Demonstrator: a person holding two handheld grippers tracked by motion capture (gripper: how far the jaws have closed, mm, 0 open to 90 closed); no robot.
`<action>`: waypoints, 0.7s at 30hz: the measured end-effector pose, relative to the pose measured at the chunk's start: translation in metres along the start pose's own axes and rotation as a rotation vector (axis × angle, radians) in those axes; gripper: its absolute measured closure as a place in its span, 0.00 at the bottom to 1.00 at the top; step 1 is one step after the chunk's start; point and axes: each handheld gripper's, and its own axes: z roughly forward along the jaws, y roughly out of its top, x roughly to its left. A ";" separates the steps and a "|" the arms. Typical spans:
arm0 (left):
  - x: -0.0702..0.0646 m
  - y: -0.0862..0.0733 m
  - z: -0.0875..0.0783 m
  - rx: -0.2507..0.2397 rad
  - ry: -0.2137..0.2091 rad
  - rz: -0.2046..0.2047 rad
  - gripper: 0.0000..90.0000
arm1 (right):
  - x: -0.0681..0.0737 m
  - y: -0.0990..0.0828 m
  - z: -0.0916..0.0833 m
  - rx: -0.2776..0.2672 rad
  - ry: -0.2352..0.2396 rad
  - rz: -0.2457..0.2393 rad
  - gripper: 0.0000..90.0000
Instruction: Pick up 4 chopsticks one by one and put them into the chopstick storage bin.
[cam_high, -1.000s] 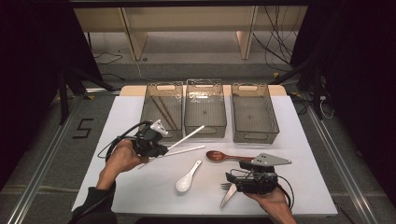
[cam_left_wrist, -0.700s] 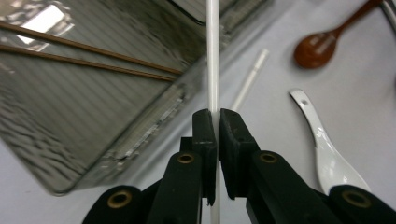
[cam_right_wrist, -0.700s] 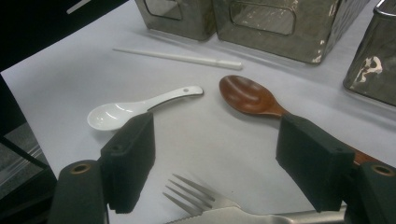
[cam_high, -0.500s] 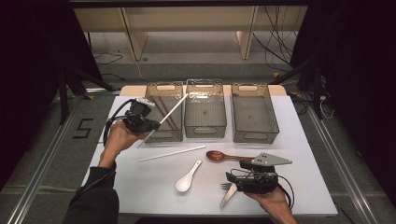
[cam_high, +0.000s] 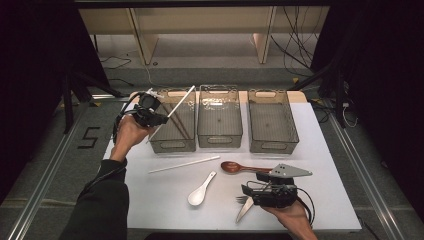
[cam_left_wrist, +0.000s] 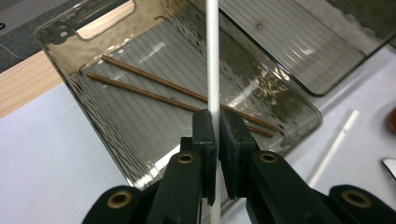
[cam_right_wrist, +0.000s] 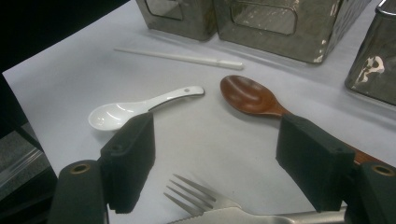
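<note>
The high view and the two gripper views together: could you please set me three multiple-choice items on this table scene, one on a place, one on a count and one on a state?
1. Where do the two brown chopsticks lie?
A. in the left bin
B. in the middle bin
C. on the table

2. How many clear bins stand in the row?
A. two
B. three
C. four

3. How are the left tongs?
A. open above the white spoon
B. shut on nothing
C. shut on the white chopstick

Answers:
1 A, the left gripper view shows both brown sticks on that bin's floor.
2 B, the high view shows the left bin, the middle bin and the right bin side by side.
3 C, the pads press on the white stick from both sides, above the left bin.
</note>
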 end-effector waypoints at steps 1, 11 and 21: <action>0.001 0.001 0.002 -0.005 0.010 -0.004 0.94 | 0.000 0.000 0.000 -0.001 0.001 0.001 0.32; 0.011 0.012 0.016 0.012 0.046 -0.013 0.94 | 0.000 0.000 0.001 0.004 0.005 -0.001 0.32; 0.016 0.017 0.029 0.022 0.049 -0.024 0.94 | -0.001 0.000 0.001 0.001 0.007 0.000 0.32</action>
